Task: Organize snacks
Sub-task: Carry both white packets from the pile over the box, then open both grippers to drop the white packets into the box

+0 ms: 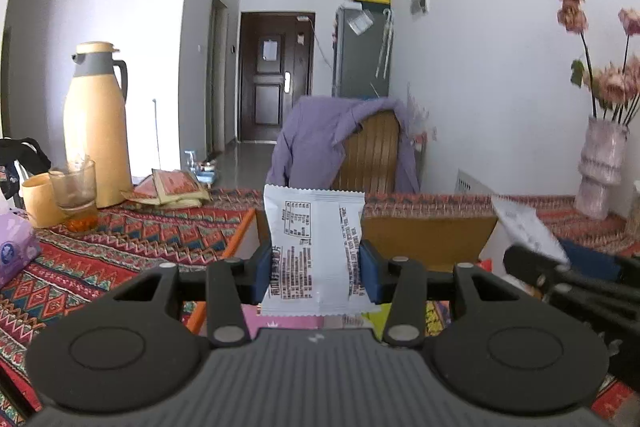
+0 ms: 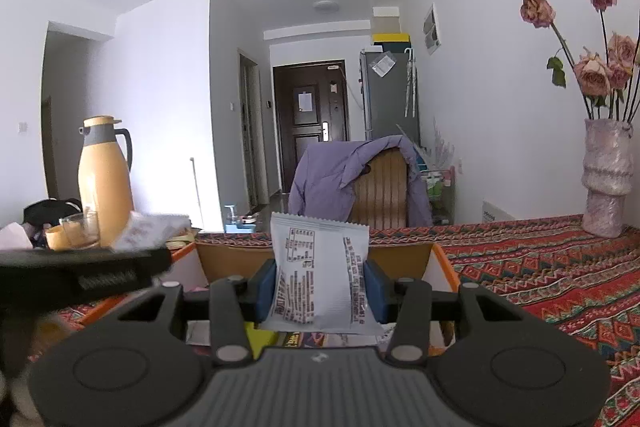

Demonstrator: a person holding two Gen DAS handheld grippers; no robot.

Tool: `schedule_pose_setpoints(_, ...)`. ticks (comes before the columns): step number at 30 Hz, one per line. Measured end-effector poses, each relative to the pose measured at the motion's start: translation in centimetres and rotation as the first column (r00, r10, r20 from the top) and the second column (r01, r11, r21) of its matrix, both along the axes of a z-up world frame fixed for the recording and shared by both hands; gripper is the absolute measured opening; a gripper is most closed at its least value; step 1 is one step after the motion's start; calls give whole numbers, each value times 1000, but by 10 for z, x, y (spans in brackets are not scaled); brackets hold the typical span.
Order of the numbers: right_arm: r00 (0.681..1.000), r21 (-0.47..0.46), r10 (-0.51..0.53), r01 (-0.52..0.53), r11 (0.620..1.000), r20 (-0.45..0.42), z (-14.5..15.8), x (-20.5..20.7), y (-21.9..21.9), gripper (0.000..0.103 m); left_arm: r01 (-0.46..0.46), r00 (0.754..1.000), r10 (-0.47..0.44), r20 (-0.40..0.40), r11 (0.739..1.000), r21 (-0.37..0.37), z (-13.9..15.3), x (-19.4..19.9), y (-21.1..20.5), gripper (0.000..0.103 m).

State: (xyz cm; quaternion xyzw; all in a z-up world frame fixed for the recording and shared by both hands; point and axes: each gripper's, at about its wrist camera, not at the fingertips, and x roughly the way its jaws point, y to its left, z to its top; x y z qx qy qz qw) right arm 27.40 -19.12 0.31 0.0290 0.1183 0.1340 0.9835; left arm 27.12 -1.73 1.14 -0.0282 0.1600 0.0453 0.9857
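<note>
My left gripper (image 1: 316,269) is shut on a white snack packet (image 1: 316,247) with dark print, held upright above an open cardboard box (image 1: 428,239). In the right wrist view my right gripper (image 2: 320,285) is shut on a second white snack packet (image 2: 320,275), also upright over the same box (image 2: 436,267). The right gripper with its packet (image 1: 524,227) shows blurred at the right of the left wrist view. The left gripper with its packet (image 2: 148,229) shows blurred at the left of the right wrist view. Colourful packets lie inside the box, mostly hidden.
A patterned red tablecloth (image 2: 540,267) covers the table. A yellow thermos (image 1: 98,127), a glass (image 1: 76,193), a yellow cup and red sachets (image 1: 172,187) stand at the left. A vase with dried roses (image 2: 606,179) stands at the right. A chair with a purple jacket (image 1: 340,143) is behind the table.
</note>
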Motion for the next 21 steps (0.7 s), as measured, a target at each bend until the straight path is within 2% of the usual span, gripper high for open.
schedule_pose_setpoints(7, 1000, -18, -4, 4, 1000, -24, -4, 7, 3, 45, 6, 1000, -6, -24, 1000, -12, -8, 6, 3, 45)
schedule_pose_setpoints(8, 1000, -19, -6, 6, 1000, -28, -5, 7, 3, 47, 3, 1000, -3, -24, 1000, -17, -8, 6, 3, 48)
schedule_pose_setpoints(9, 999, -20, -9, 8, 1000, -34, -6, 8, 3, 47, -3, 1000, 2, -22, 1000, -21, -8, 6, 4, 61)
schedule_pose_setpoints(10, 999, -21, -20, 19, 1000, -43, -7, 9, 3, 51, -10, 1000, 10, -15, 1000, -24, -7, 4, 4, 69)
schedule_pose_setpoints(12, 998, -6, -32, 31, 999, -55, -7, 9, 0, 68, -32, 999, 33, 14, 999, -27, -5, -1, 7, 95)
schedule_pose_setpoints(13, 998, 10, -32, 33, 999, -54, -7, 8, -3, 82, -42, 999, 43, 28, 999, -32, -4, -3, 8, 101)
schedule_pose_setpoints(14, 998, 22, -40, 41, 999, -51, -7, 7, -5, 91, -53, 998, 55, 40, 998, -40, -3, -6, 10, 103)
schedule_pose_setpoints(17, 997, 44, -59, 62, 997, -51, -7, 6, -12, 103, -85, 996, 87, 38, 995, -44, -4, -6, 13, 103)
schedule_pose_setpoints(21, 994, 41, -67, 71, 997, -85, -13, 9, -13, 103, -106, 994, 106, 3, 994, -27, -9, -3, 15, 103)
